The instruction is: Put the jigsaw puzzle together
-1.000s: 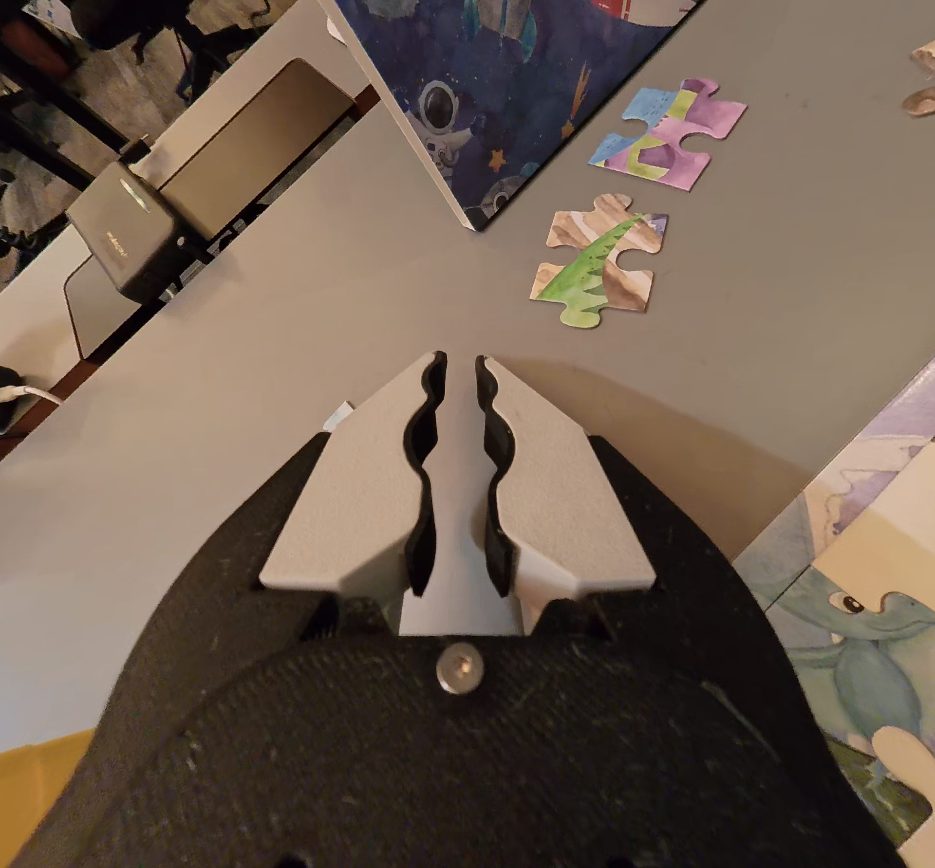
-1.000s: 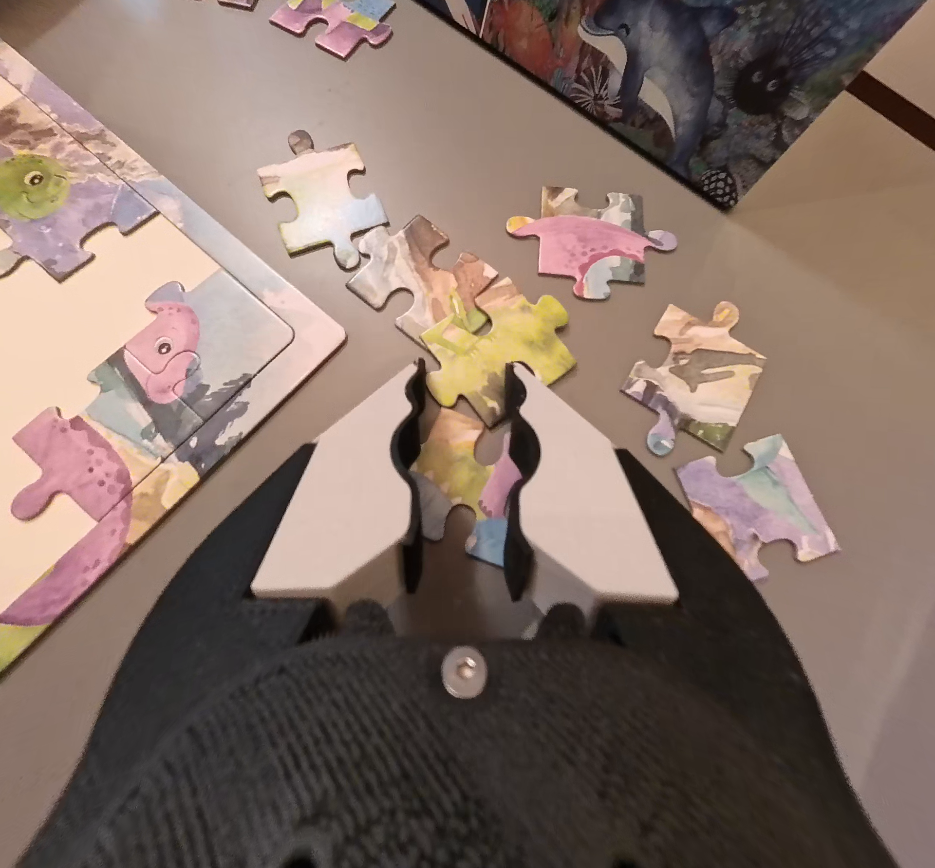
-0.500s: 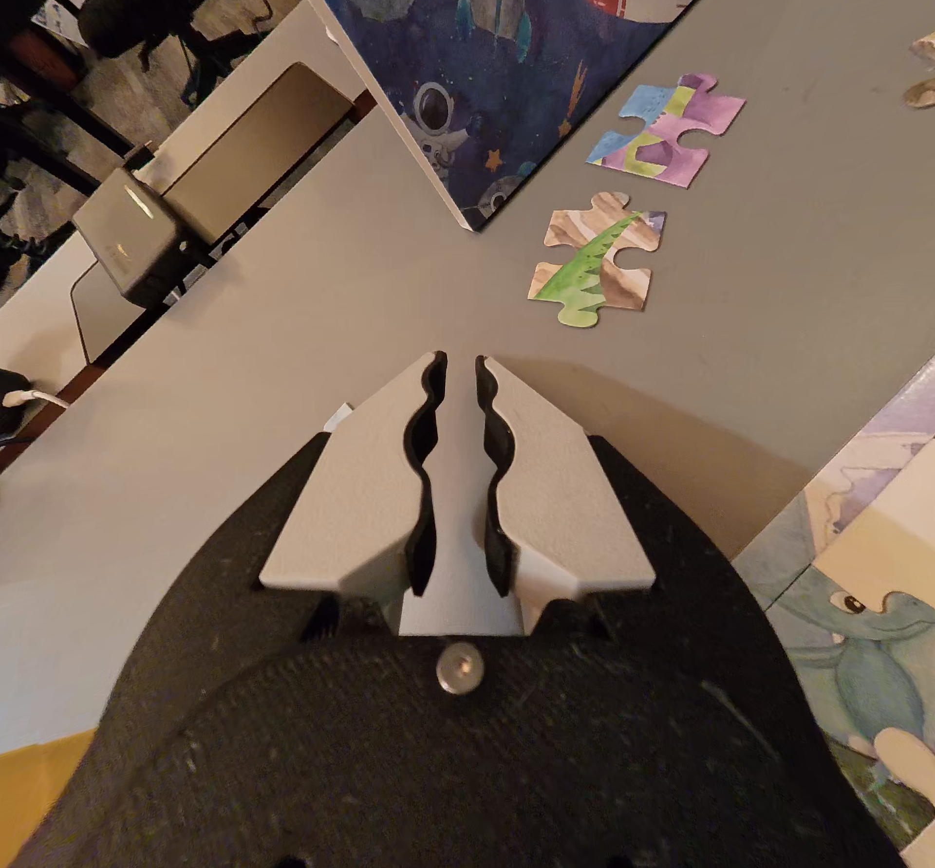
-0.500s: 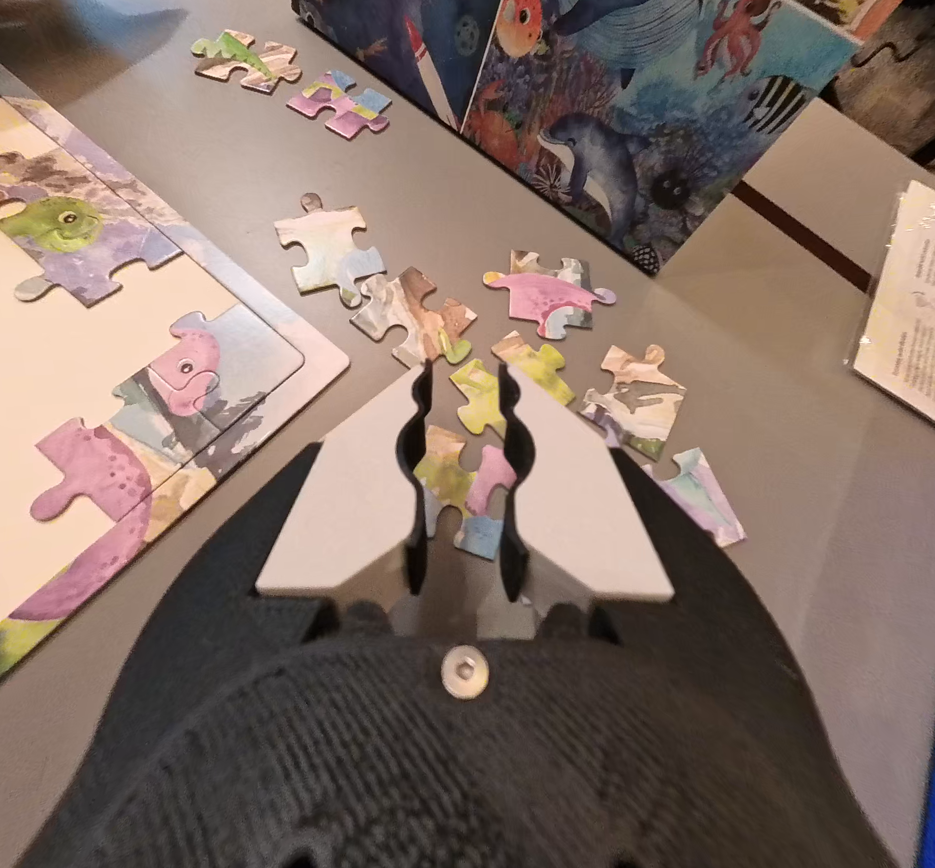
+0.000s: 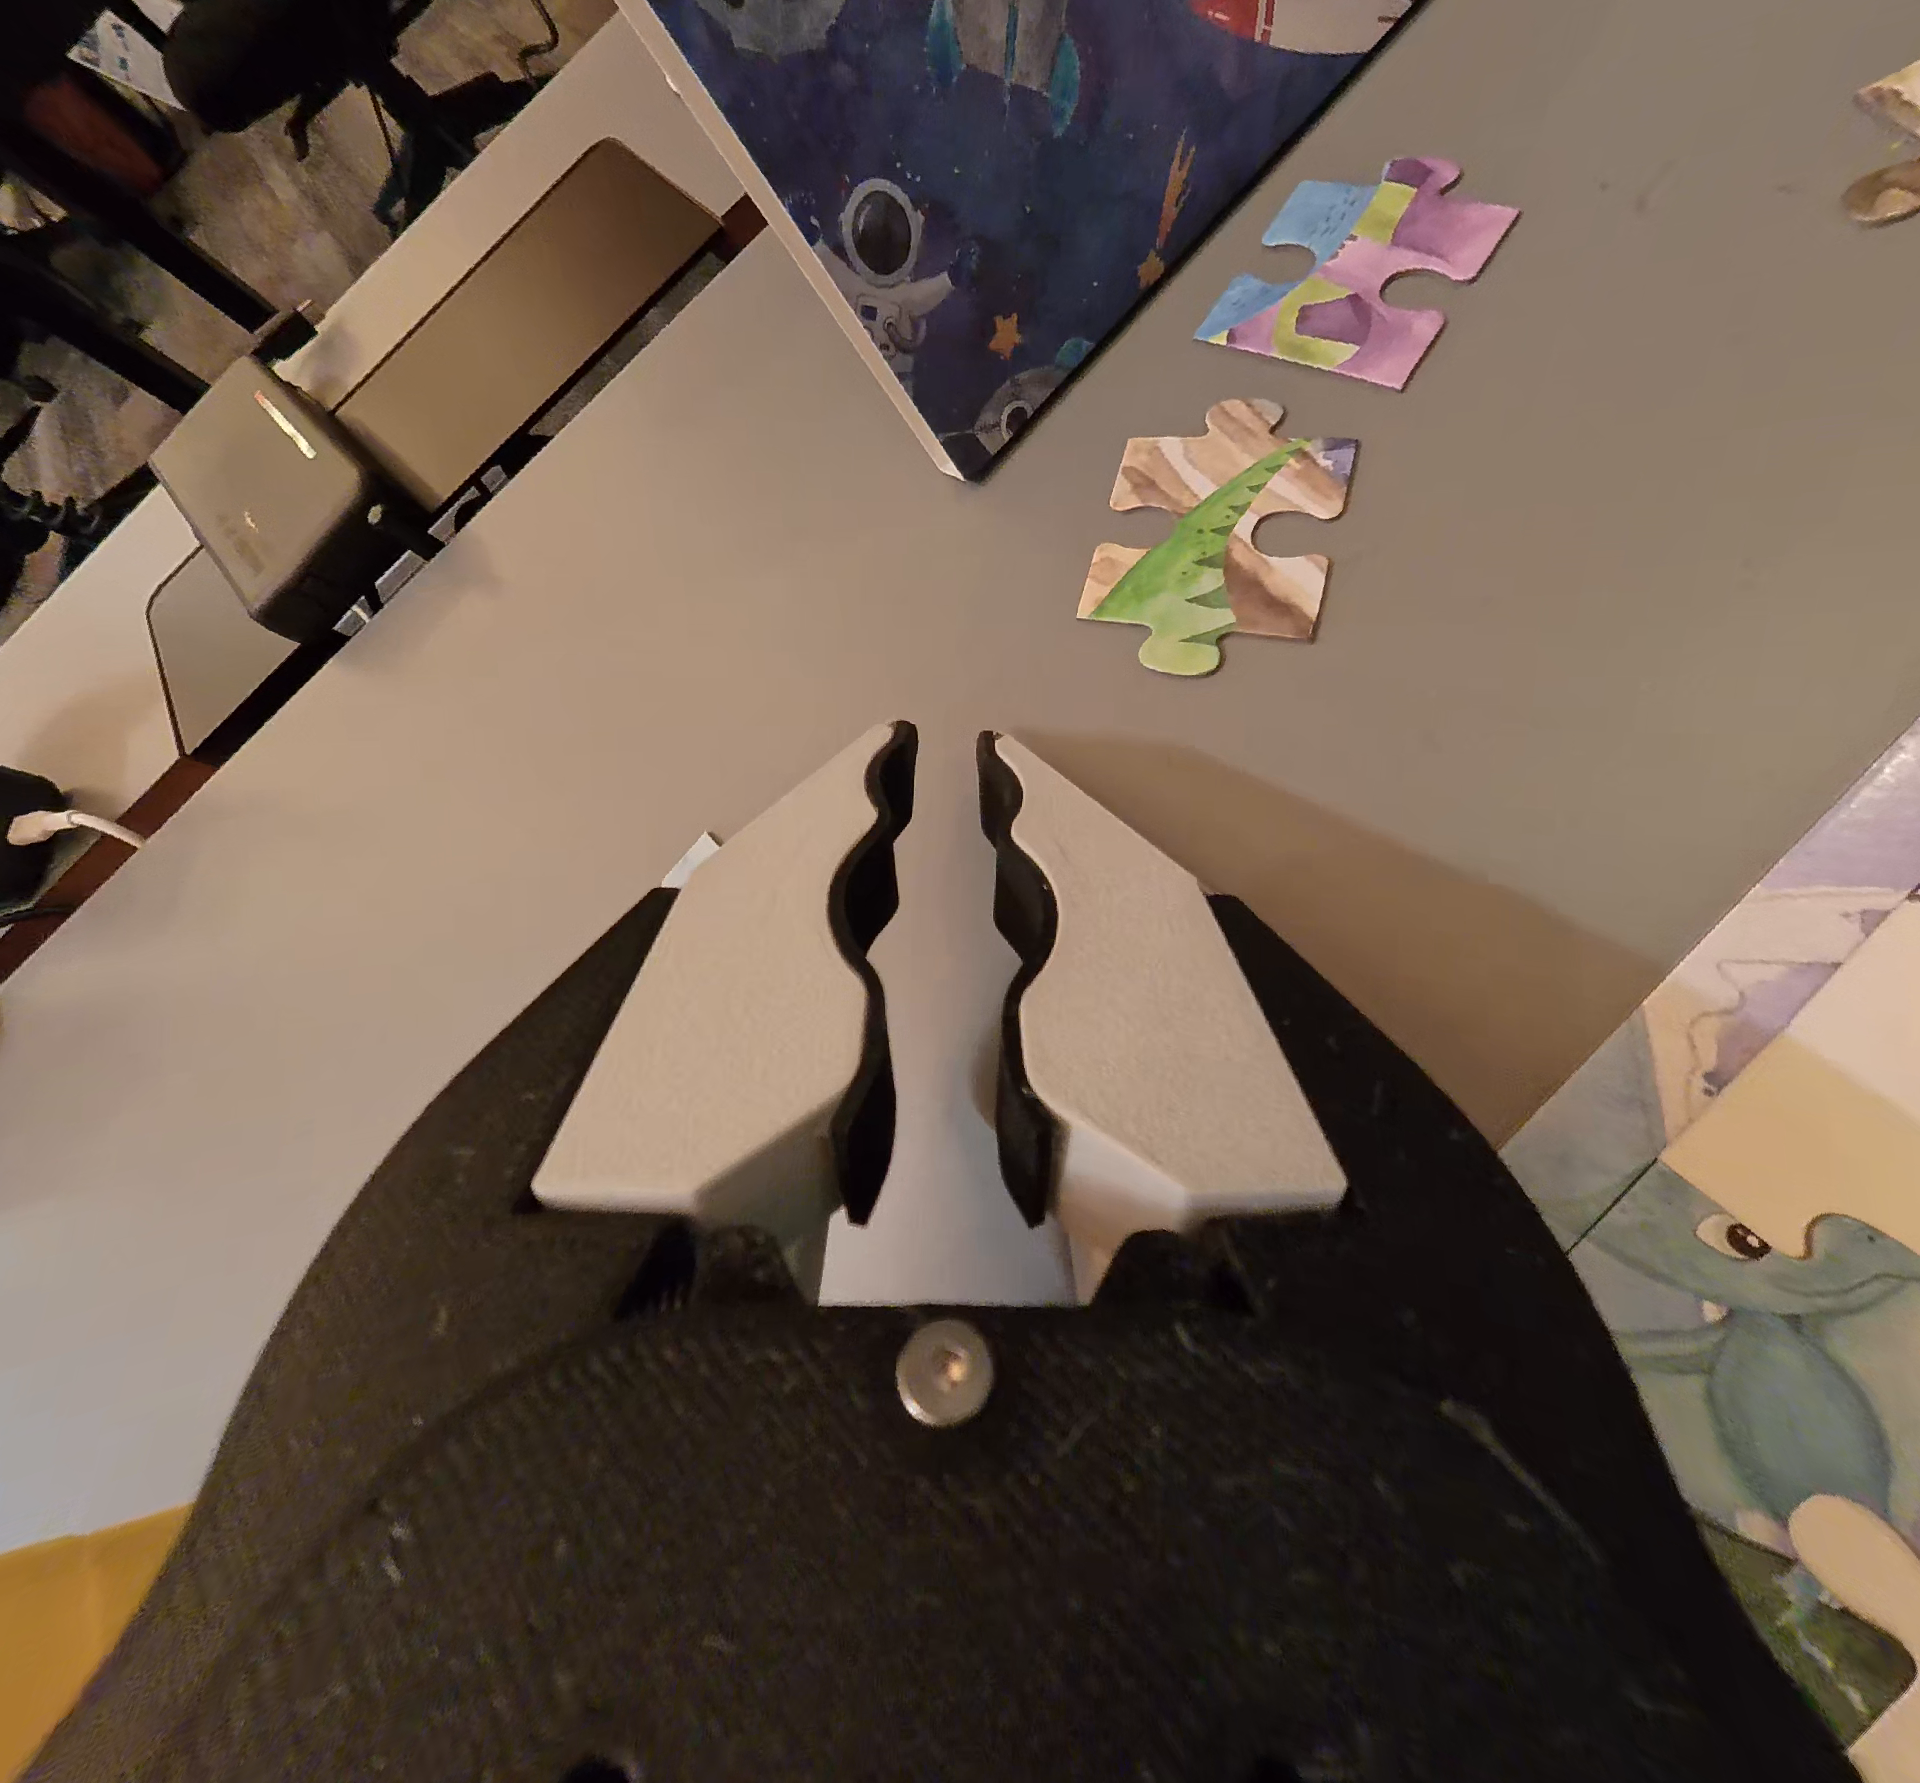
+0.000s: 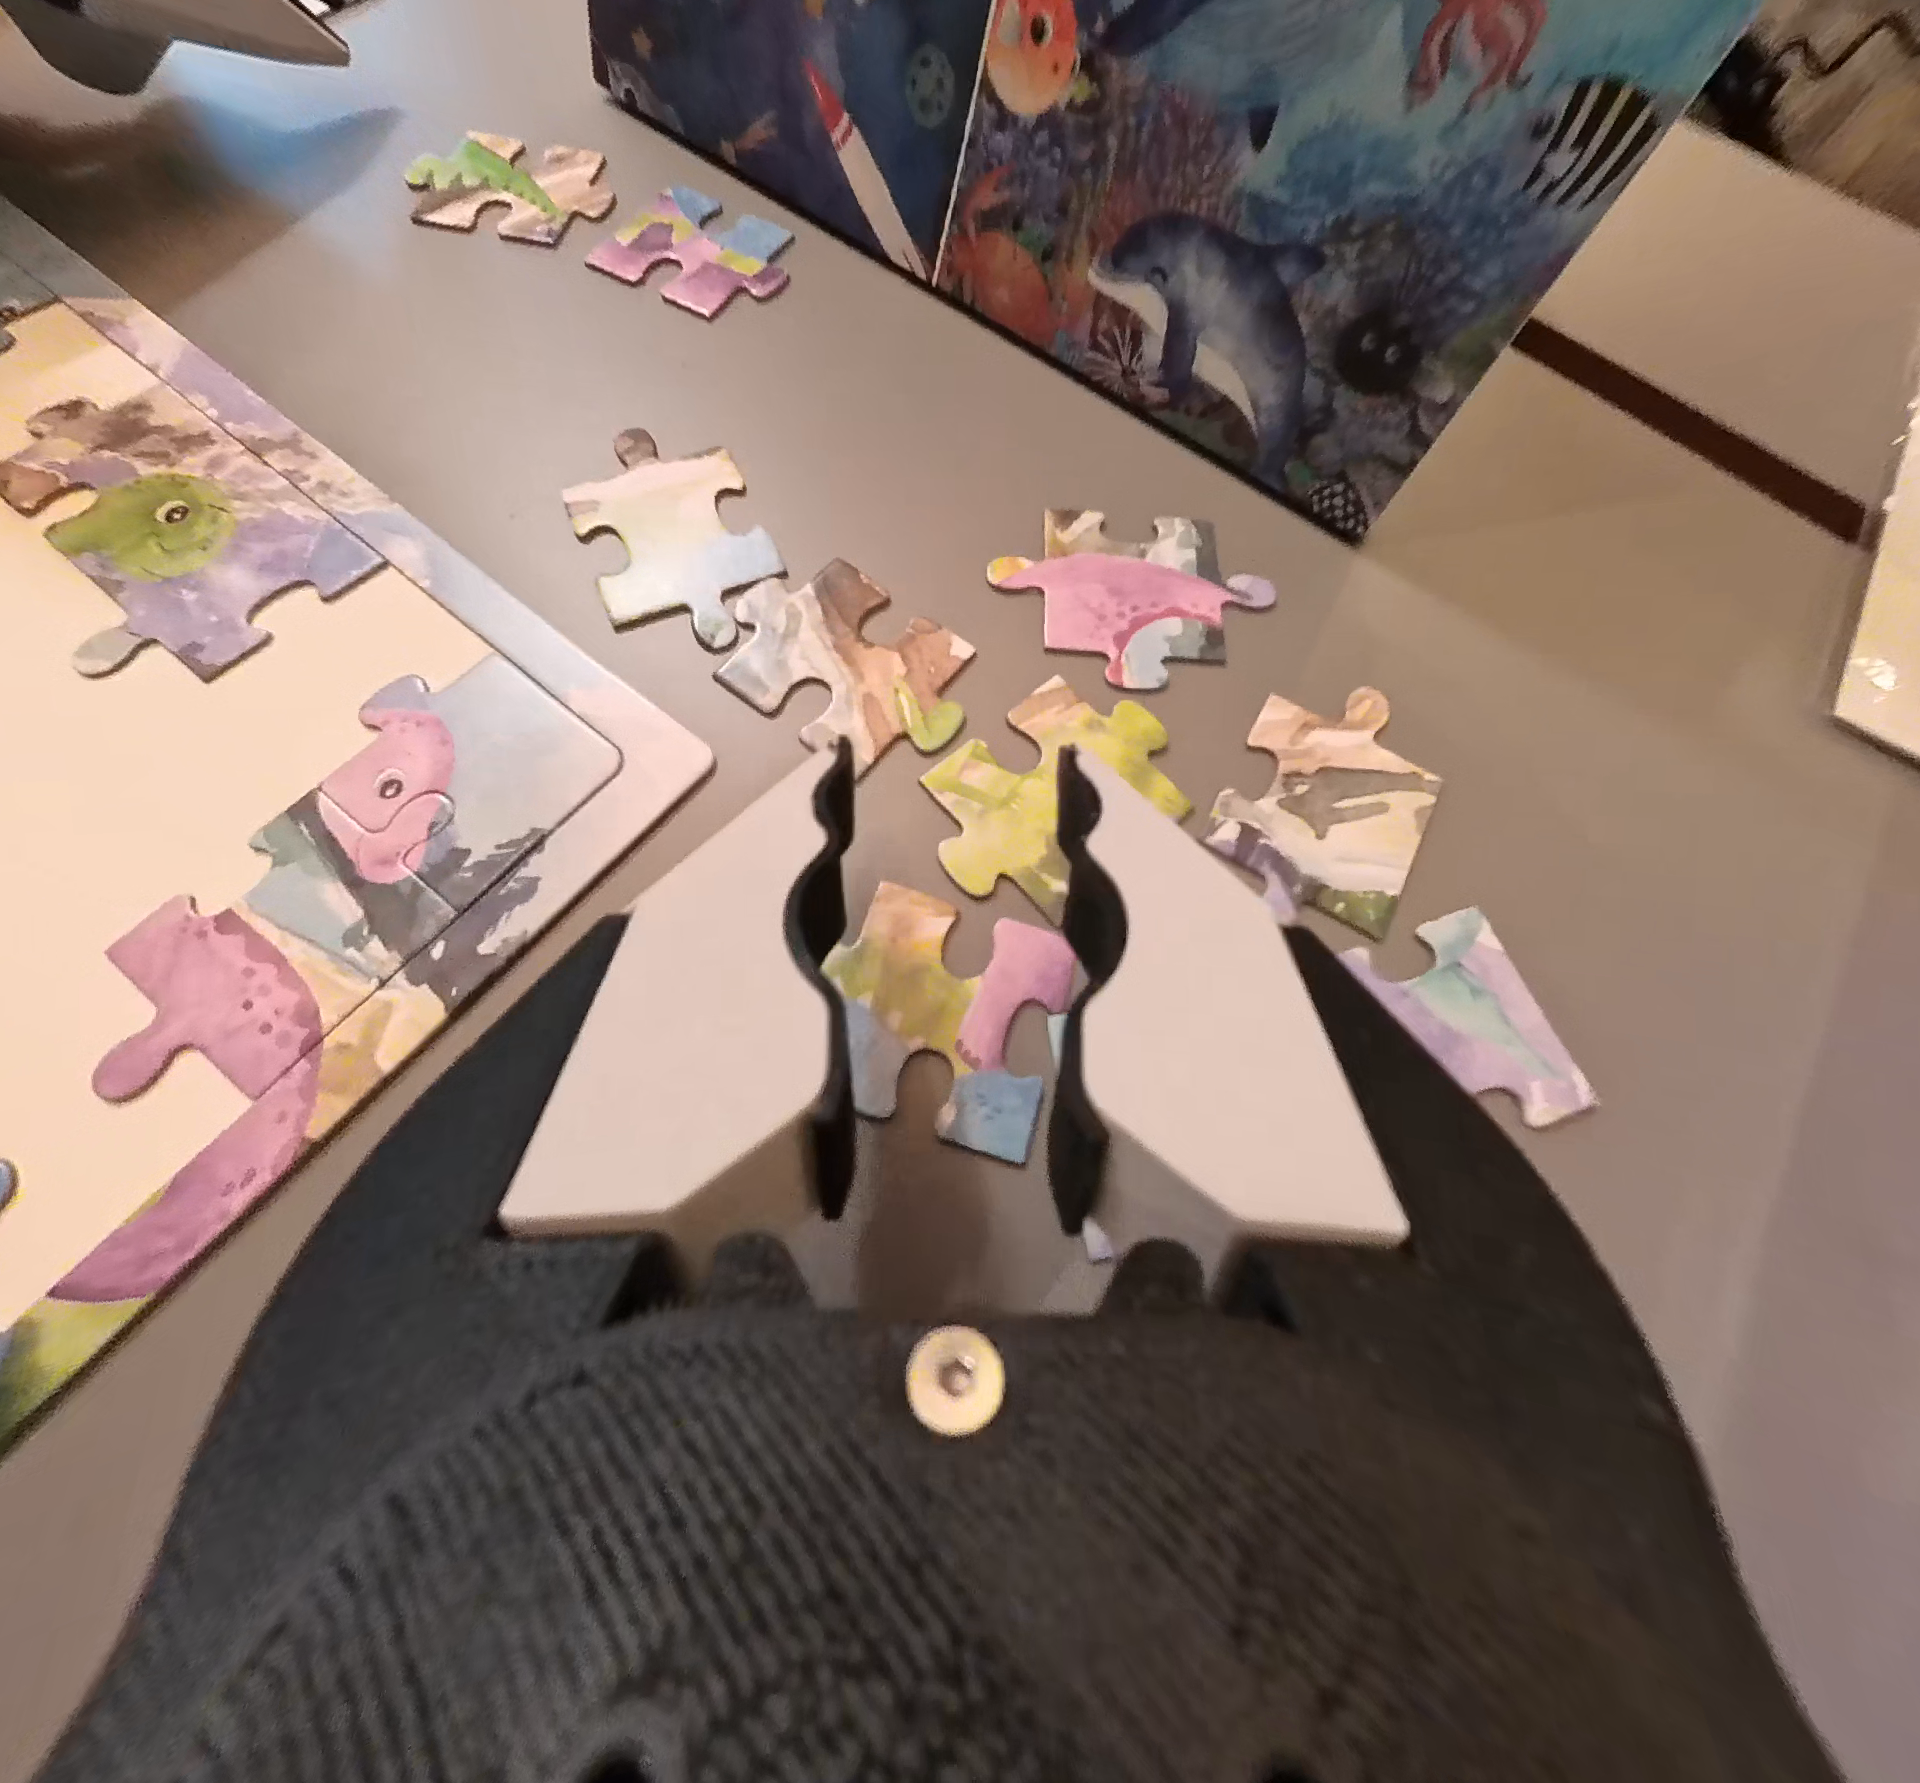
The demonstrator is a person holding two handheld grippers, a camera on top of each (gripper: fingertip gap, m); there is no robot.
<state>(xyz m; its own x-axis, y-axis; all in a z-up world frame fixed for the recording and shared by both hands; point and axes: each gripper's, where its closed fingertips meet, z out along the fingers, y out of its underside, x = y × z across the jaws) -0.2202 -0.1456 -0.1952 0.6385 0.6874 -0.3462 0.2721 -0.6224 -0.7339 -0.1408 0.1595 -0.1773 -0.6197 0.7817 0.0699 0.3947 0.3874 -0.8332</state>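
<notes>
The puzzle board (image 6: 644,767) lies at the left, partly filled with dinosaur pieces; its corner also shows in the left wrist view (image 5: 1766,912). My right gripper (image 6: 951,757) is shut on a yellow, pink and blue puzzle piece (image 6: 935,995), held flat between the pads above the table. Below it lie several loose pieces, among them a yellow-green piece (image 6: 1008,819), a pink dinosaur piece (image 6: 1122,601) and a brown-grey piece (image 6: 842,673). My left gripper (image 5: 945,736) is shut with a narrow gap, empty, over bare table. A green-brown piece (image 5: 1216,549) and a purple-blue piece (image 5: 1351,279) lie ahead of it.
A tall picture-covered puzzle box (image 6: 1195,123) stands at the back of the table, also in the left wrist view (image 5: 987,123). A sheet in a plastic sleeve (image 6: 1881,642) lies at the right edge. A grey device (image 5: 260,507) sits beyond the table's left edge. Left tips to right tips: about 30 cm.
My right gripper has risen and tilted back with the piece still between its pads; the loose pieces below look smaller. My left gripper has barely moved.
</notes>
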